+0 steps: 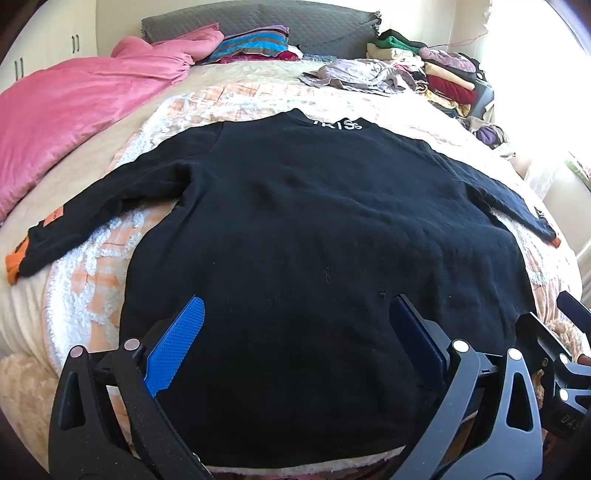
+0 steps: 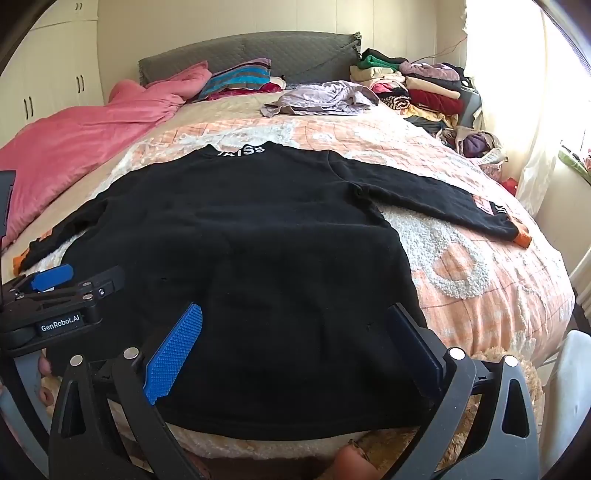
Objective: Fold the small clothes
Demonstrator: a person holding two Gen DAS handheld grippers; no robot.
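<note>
A small black sweater [image 1: 314, 221] with white collar lettering and orange cuffs lies flat on the bed, back up, sleeves spread out to both sides; it also shows in the right wrist view [image 2: 266, 236]. My left gripper [image 1: 295, 314] is open and empty, hovering over the sweater's lower hem. My right gripper [image 2: 295, 321] is open and empty over the hem, further right. The left gripper shows in the right wrist view [image 2: 59, 291] at the sweater's lower left. The right gripper's body shows in the left wrist view [image 1: 561, 354] at the far right edge.
The bed has an orange and white fuzzy blanket [image 2: 461, 266]. A pink quilt [image 1: 74, 110] lies at the left. Folded clothes [image 2: 424, 92] are piled at the far right, a grey garment [image 2: 321, 98] and striped items [image 1: 251, 46] near the grey headboard [image 1: 258, 18].
</note>
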